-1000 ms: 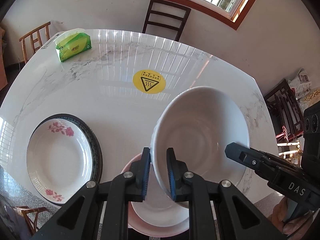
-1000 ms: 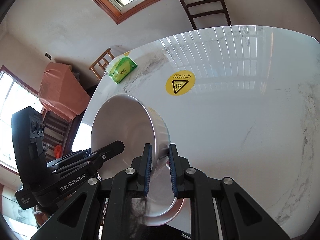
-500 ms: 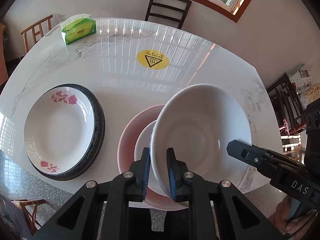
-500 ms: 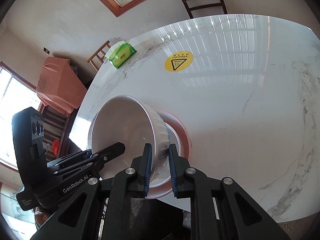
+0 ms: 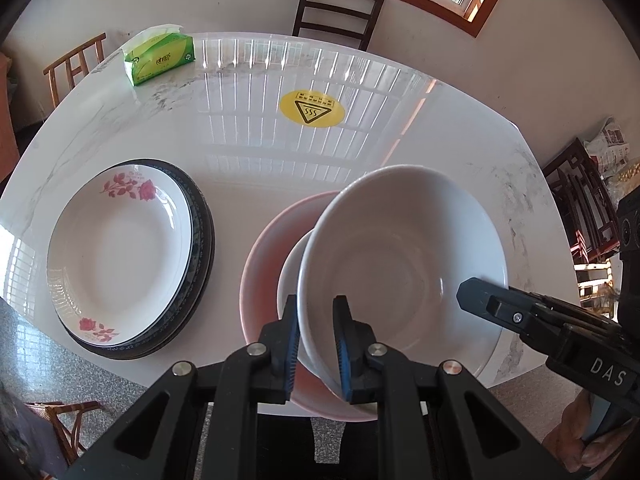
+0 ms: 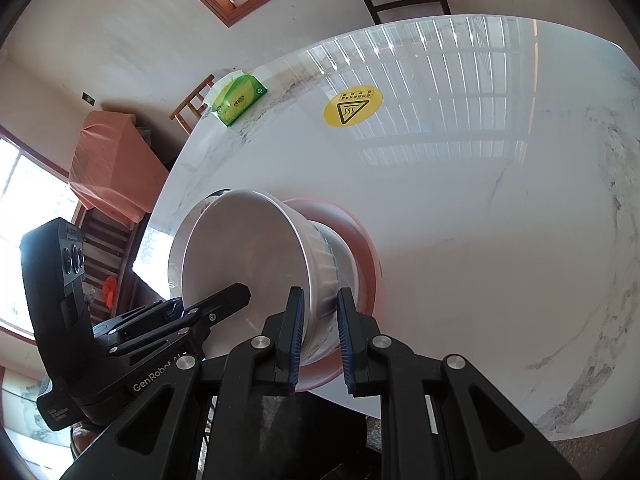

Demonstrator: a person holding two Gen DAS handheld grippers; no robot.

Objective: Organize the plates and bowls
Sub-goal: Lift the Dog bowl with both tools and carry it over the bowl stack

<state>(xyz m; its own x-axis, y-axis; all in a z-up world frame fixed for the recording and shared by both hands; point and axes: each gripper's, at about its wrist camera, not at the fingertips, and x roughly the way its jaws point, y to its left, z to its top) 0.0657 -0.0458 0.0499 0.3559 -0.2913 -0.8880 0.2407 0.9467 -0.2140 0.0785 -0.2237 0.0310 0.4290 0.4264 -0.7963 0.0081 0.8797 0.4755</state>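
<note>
A large white bowl (image 5: 404,264) hangs tilted over a pink plate (image 5: 272,240) that carries a smaller white bowl (image 5: 291,280). My left gripper (image 5: 316,344) is shut on the big bowl's near rim, and my right gripper (image 6: 318,332) is shut on its opposite, ribbed rim (image 6: 316,248). In the left wrist view the right gripper's black fingers (image 5: 492,302) reach in from the right. To the left, a white rose-patterned plate (image 5: 116,256) lies on a dark-rimmed plate (image 5: 200,240). From the right wrist view I cannot tell whether the big bowl touches the smaller one.
The white marble table (image 5: 248,152) carries a yellow hot-surface sticker (image 5: 312,109) at its middle and a green tissue pack (image 5: 160,58) at the far left. Dark and wooden chairs (image 5: 336,12) stand around it. The table's near edge runs just under the pink plate.
Both grippers have carried the big bowl down and back toward the near edge. The pink plate and small bowl now show more fully beneath it, and the table's far side looks farther away.
</note>
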